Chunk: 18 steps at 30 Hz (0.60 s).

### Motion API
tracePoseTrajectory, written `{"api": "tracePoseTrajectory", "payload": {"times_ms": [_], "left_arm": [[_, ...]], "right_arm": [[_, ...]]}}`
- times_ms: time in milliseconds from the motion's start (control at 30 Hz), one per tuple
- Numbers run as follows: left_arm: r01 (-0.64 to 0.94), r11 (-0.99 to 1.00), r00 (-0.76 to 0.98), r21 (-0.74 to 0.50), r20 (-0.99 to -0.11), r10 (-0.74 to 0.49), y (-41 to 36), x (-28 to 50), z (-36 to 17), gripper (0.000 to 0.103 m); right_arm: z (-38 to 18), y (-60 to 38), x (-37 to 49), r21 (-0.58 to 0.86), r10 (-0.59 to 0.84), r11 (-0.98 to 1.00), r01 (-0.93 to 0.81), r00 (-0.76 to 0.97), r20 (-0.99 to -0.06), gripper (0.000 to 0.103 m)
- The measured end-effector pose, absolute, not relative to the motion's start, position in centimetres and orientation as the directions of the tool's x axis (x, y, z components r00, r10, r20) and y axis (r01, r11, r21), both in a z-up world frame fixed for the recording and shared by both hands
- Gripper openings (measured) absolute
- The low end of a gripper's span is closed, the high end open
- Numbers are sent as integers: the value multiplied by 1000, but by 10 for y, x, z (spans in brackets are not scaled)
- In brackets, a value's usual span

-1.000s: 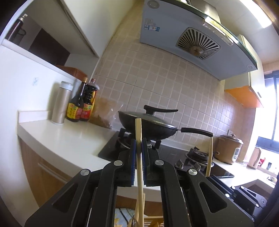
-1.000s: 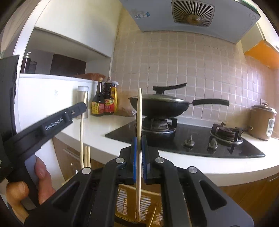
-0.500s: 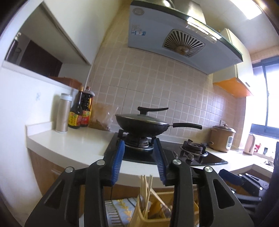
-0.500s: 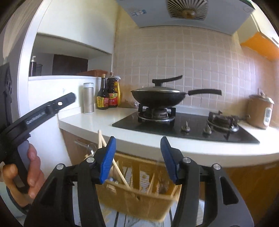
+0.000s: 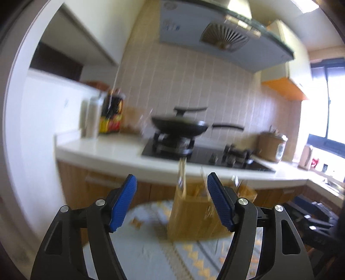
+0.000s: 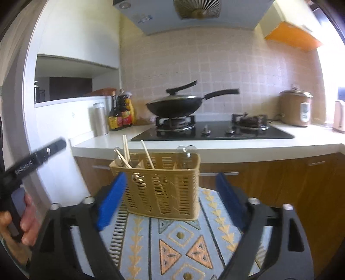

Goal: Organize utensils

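Utensil basket (image 5: 194, 215) motion-blurred

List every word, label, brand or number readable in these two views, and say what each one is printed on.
Nothing reads with certainty.
White lettering on the black arm of the left hand-held gripper: motion-blurred, unreadable.
Red-and-yellow labels on the dark sauce bottles: too small.
Blue-and-white sticker on the pale blue range hood: too small.
White panel on the brown rice cooker: no legible text.
The left wrist view is too blurred for any text.
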<state>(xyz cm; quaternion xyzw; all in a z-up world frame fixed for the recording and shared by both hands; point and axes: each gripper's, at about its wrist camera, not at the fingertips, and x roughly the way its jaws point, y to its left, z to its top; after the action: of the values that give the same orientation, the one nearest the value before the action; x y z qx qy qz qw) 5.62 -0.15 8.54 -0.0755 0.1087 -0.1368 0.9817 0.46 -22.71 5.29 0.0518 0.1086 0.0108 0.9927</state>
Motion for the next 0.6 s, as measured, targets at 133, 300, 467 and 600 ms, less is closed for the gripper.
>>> {"api": "tracePoseTrajectory", "payload": {"times_ms": [133,300,467,600], "left_arm": [[226,954,942,-197,-206,-265,-2,49,58,70],[106,988,980,-109,-157,-123,-12,41,34,82],[89,992,978,-90,-180,-104,-16,42,18,92],[79,994,980,-75,-179,-91,-17,44,14,95]], "right_arm": [[39,-220,-11,72,-61,995,72,986,-154,95],[17,-219,-11,60,-119,990,131,978,-173,95],[3,-222,-4,47,-132,989,143,974,-185,95],[-4,-230,0,80,-107,989,127,970,-219,95]]}}
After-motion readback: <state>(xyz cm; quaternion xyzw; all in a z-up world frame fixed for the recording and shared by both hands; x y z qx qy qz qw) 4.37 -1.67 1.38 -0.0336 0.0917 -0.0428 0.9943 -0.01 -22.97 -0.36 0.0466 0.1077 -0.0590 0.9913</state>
